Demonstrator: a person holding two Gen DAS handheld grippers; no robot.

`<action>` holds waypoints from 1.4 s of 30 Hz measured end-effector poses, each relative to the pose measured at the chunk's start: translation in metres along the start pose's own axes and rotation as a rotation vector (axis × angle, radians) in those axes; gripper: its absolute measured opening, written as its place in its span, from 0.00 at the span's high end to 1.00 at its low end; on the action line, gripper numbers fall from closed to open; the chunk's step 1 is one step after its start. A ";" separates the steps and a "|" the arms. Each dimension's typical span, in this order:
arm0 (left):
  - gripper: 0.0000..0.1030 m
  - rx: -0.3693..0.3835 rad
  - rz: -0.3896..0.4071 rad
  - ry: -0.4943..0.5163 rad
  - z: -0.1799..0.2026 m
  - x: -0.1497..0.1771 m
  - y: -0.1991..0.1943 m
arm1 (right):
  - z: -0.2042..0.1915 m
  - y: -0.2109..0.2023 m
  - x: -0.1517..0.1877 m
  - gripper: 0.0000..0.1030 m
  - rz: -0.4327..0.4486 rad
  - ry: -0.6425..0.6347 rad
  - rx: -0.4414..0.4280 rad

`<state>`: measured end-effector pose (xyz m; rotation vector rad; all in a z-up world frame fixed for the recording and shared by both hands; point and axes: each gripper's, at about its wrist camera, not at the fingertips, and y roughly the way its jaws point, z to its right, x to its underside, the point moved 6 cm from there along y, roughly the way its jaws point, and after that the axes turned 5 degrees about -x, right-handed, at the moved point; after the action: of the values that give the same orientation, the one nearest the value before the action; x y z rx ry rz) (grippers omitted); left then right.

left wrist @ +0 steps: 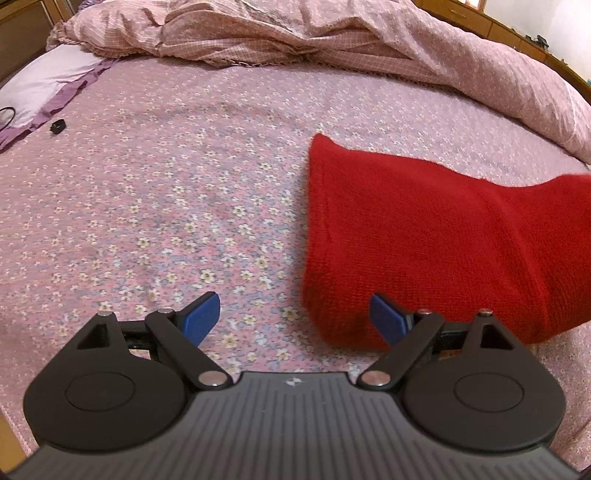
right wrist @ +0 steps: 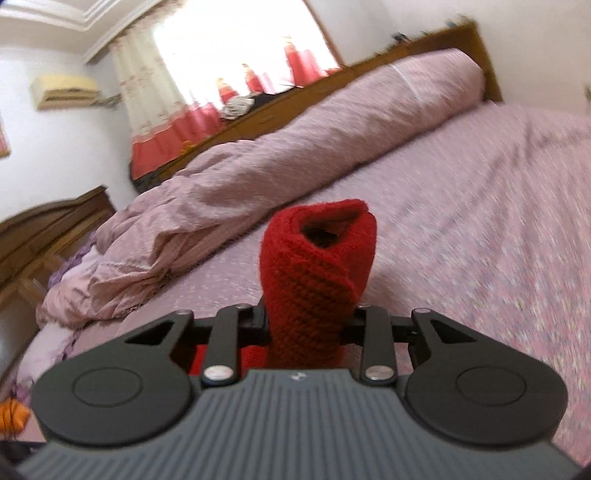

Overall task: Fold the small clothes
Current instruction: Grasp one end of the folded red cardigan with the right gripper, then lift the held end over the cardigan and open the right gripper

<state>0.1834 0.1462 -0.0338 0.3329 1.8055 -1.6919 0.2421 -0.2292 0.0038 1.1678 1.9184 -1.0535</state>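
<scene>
The right gripper (right wrist: pixel 304 317) is clenched on a bunched end of the red knitted garment (right wrist: pixel 314 266), which stands up out of the jaws as a tube with an open mouth. The left gripper (left wrist: pixel 295 314) is released — its blue pads (left wrist: pixel 201 317) are spread wide and nothing is held between them, though its right-hand pad overlaps the garment's near edge in the view.

In the left wrist view the rest of the red knitted garment (left wrist: pixel 424 240) is seen lying on the flowered bedsheet (left wrist: pixel 166 184), one side drawn away toward the right. A fold appears to be in hand, judged from the lifted end. Next, the near corner would probably need to be pinched by the free gripper.

A rumpled quilt (left wrist: pixel 295 33) lies beyond the garment, a pillow (left wrist: pixel 40 85) and a small black object (left wrist: pixel 57 126) well apart — nothing is seen in the way.
</scene>
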 end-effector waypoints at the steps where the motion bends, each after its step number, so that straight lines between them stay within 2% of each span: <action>1: 0.12 -0.002 0.002 -0.004 -0.003 0.000 -0.001 | -0.008 0.000 -0.002 0.68 0.000 -0.023 -0.009; 9: 0.12 -0.015 0.011 -0.033 -0.023 0.001 -0.006 | -0.071 0.008 -0.006 0.68 -0.006 -0.197 -0.081; 15: 0.12 -0.024 0.011 -0.055 -0.039 0.004 -0.008 | -0.120 0.020 0.006 0.68 -0.028 -0.295 -0.143; 24: 0.12 -0.035 0.005 -0.104 -0.064 0.013 -0.009 | -0.163 0.059 0.062 0.69 -0.207 -0.362 -0.212; 28: 0.12 -0.041 0.002 -0.119 -0.073 0.017 -0.007 | -0.168 0.067 0.084 0.69 -0.251 -0.378 -0.225; 33: 0.12 -0.050 0.005 -0.137 -0.086 0.020 -0.007 | -0.175 0.061 0.076 0.69 -0.198 -0.356 -0.226; 38: 0.12 -0.061 0.003 -0.161 -0.098 0.023 -0.007 | -0.199 0.045 0.059 0.69 -0.104 -0.353 -0.283; 42: 0.12 -0.065 0.000 -0.165 -0.102 0.026 -0.007 | -0.220 0.054 0.089 0.69 -0.164 -0.437 -0.307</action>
<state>0.1317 0.2370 -0.0460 0.1600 1.7349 -1.6072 0.2307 0.0138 0.0163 0.5624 1.7624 -0.9596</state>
